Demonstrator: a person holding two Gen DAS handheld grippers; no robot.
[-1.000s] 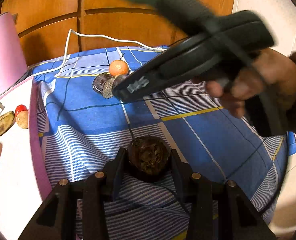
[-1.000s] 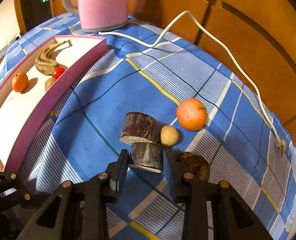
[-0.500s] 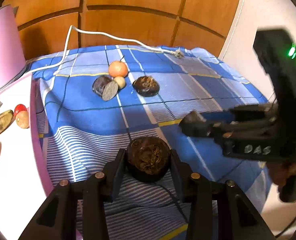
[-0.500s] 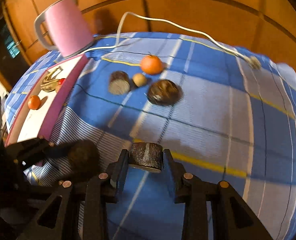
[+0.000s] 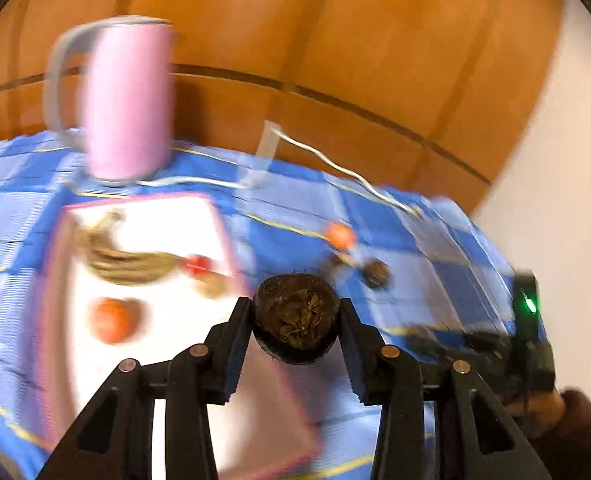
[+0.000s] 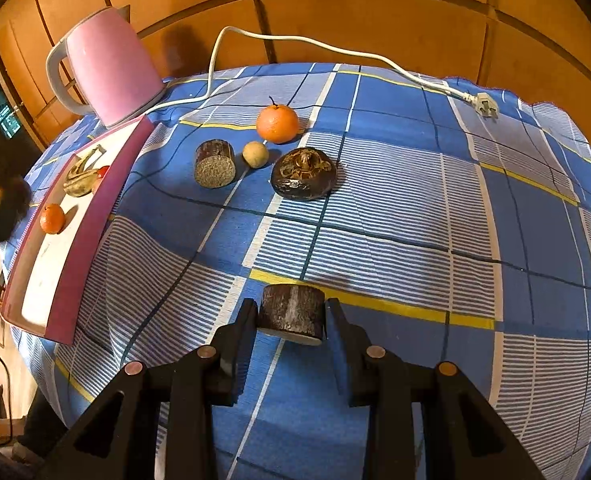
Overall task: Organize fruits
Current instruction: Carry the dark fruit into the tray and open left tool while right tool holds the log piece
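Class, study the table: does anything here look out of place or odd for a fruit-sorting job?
Yes. The kettle's white power cord trails unplugged across the checked tablecloth, its plug lying loose near the far edge. The banana in the pink tray looks browned and overripe.

Your left wrist view is smeared by motion: around the pink-rimmed tray [image 5: 231, 248] the banana [image 5: 127, 264], the red fruit [image 5: 196, 264] and the orange [image 5: 111, 320] are blurred, and the small brownish piece right of the banana cannot be identified. Behind the tray, the pink kettle [image 5: 129, 100] is ghosted. In your right wrist view the tray wall [image 6: 95, 216] hides part of the fruit inside.
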